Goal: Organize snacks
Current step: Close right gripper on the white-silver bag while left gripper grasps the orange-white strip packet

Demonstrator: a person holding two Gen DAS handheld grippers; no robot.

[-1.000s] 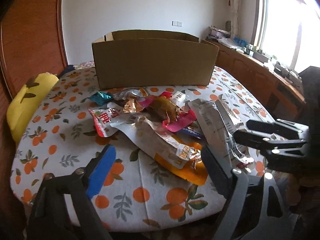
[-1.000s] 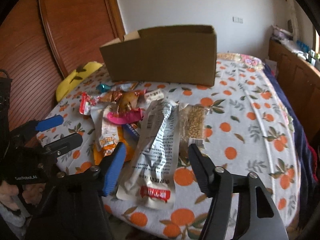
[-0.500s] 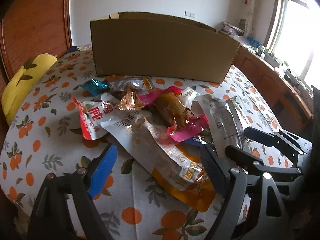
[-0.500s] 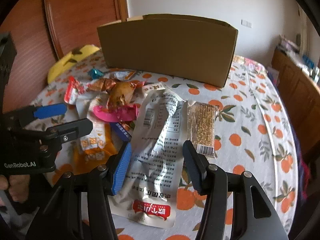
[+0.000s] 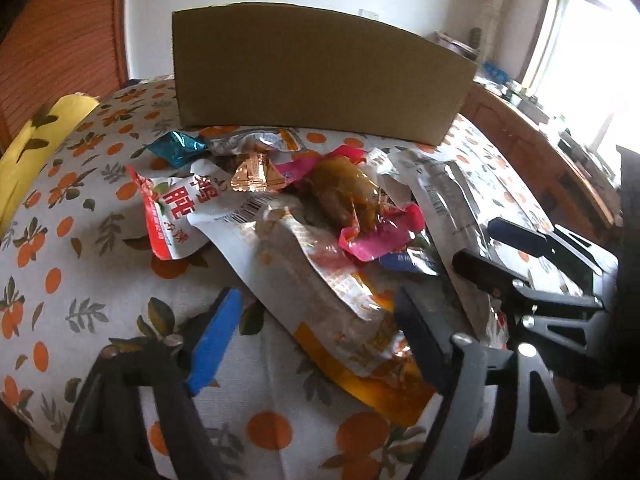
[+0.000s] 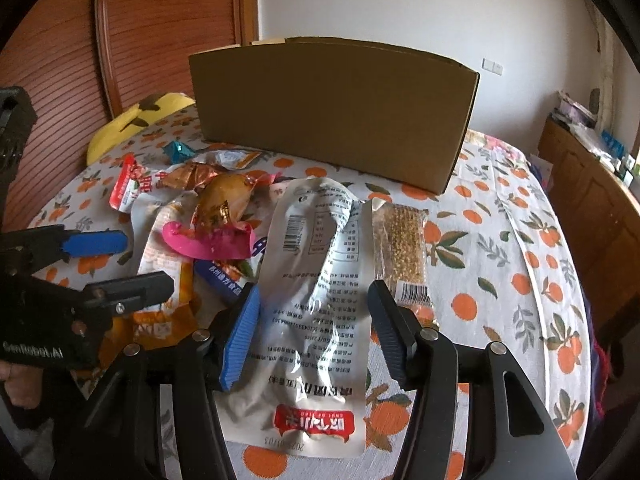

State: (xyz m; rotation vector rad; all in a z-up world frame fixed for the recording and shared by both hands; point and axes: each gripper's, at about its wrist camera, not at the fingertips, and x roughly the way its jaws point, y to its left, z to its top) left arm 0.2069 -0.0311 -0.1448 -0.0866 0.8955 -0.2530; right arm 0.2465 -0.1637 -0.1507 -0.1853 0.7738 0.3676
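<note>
A heap of snack packets lies on the orange-print cloth (image 5: 80,280) in front of a brown cardboard box (image 5: 320,76). My left gripper (image 5: 316,336) hovers low over a white-and-orange packet (image 5: 320,280). Its jaws are closing, the packet lies between them, and the pads do not press it. My right gripper (image 6: 316,328) straddles a long silver pouch (image 6: 316,272). Those jaws are opening, pads clear of the pouch. A sesame bar (image 6: 400,240) lies just right of the pouch. A pink packet (image 5: 380,236) tops the heap.
A red-and-white packet (image 5: 172,208) and a teal sweet (image 5: 176,148) lie at the heap's left. A yellow cushion (image 5: 32,148) sits at the left edge. A wooden sideboard (image 6: 592,200) runs along the right. The cloth right of the sesame bar is bare.
Both grippers have come forward and down toward the heap, so the box and packets look larger. The left jaws have narrowed a little.
</note>
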